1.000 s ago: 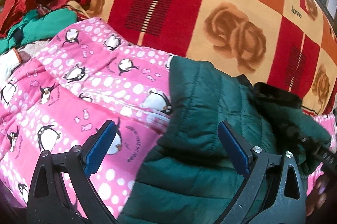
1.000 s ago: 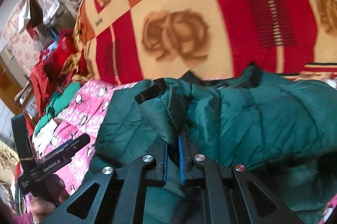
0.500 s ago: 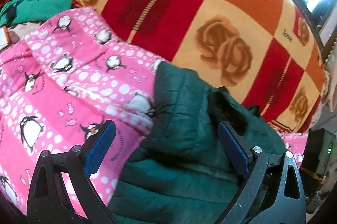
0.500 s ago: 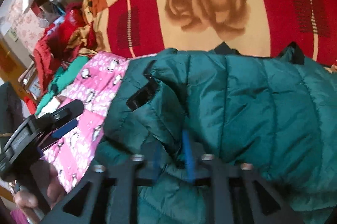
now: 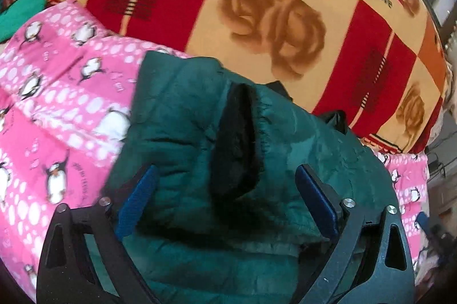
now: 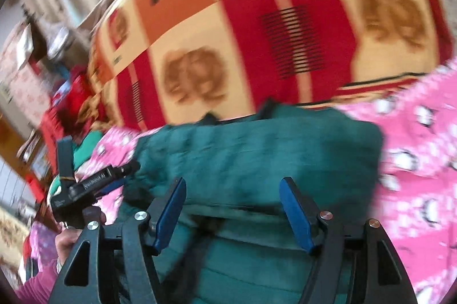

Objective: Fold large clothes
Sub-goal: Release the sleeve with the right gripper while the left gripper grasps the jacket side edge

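The right gripper is opening above the green padded jacket, no longer pinching the sleeve fold it gripped a second ago; the left gripper is closing, pads not yet pressing on the black-lined cuff between them. The jacket is lying partly folded on the pink penguin quilt on the bed, with further folds remaining

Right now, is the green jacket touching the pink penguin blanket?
Touching. Left wrist view: green jacket lies on the pink penguin blanket, its edge overlapping the print with no gap.
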`<move>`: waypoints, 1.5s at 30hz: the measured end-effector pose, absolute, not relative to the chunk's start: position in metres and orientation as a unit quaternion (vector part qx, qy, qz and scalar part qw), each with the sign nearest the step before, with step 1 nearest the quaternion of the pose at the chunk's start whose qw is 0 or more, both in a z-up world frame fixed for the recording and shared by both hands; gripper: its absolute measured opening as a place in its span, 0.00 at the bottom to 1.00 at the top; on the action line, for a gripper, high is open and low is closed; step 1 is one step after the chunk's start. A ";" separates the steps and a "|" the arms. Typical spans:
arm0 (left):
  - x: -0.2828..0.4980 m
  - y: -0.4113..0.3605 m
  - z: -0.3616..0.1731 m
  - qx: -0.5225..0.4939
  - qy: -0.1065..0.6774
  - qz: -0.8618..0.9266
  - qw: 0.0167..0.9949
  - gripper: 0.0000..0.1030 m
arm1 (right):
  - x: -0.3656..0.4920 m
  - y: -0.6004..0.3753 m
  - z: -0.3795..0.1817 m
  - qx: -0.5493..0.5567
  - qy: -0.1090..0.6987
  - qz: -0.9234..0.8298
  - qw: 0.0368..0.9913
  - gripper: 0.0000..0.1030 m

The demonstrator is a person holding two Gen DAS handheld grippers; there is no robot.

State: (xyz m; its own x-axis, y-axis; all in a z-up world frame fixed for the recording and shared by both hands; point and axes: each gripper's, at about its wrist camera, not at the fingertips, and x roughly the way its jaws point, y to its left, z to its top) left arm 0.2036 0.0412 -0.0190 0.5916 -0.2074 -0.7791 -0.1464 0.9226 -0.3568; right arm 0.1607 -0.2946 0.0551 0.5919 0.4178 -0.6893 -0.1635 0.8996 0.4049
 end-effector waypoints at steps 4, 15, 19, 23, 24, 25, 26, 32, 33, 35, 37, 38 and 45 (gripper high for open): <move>0.210 0.033 -0.019 -0.166 0.452 -0.017 0.876 0.19 | 0.154 -0.346 0.054 0.170 0.411 0.104 0.890 0.64; 0.193 0.084 0.000 -0.141 0.411 0.019 0.901 0.09 | 0.196 -0.324 -0.004 0.165 0.452 0.092 0.872 0.64; 0.188 0.083 -0.015 -0.115 0.413 0.028 0.903 0.09 | 0.225 -0.293 -0.026 0.116 0.466 0.099 0.871 0.64; 0.193 0.081 -0.022 -0.110 0.418 0.032 0.901 0.09 | 0.249 -0.276 -0.046 0.080 0.483 0.091 0.867 0.65; 0.193 0.081 -0.023 -0.108 0.418 0.033 0.901 0.09 | 0.253 -0.276 -0.049 0.074 0.485 0.091 0.866 0.65; 0.193 0.079 -0.023 -0.104 0.418 0.036 0.902 0.09 | 0.256 -0.276 -0.050 0.073 0.487 0.091 0.866 0.65; 0.193 0.078 -0.022 -0.100 0.417 0.038 0.903 0.09 | 0.257 -0.277 -0.050 0.072 0.486 0.090 0.866 0.65; 0.189 0.079 -0.010 -0.100 0.421 0.041 0.901 0.51 | 0.235 -0.289 -0.021 0.094 0.466 0.092 0.875 0.65; 0.187 0.080 -0.007 -0.102 0.416 0.042 0.903 0.57 | 0.226 -0.292 -0.014 0.100 0.460 0.097 0.877 0.65; 0.180 0.081 0.004 -0.104 0.398 0.043 0.910 0.58 | 0.213 -0.292 -0.004 0.094 0.453 0.102 0.880 0.65; 0.176 0.078 0.014 -0.098 0.382 0.042 0.918 0.63 | 0.201 -0.290 0.002 0.074 0.453 0.104 0.882 0.65; 0.174 0.076 0.018 -0.094 0.375 0.041 0.921 0.63 | 0.198 -0.289 0.004 0.067 0.453 0.105 0.883 0.65; 0.186 0.057 0.010 -0.057 0.386 0.047 0.920 0.64 | 0.193 -0.278 -0.004 0.024 0.456 0.092 0.885 0.65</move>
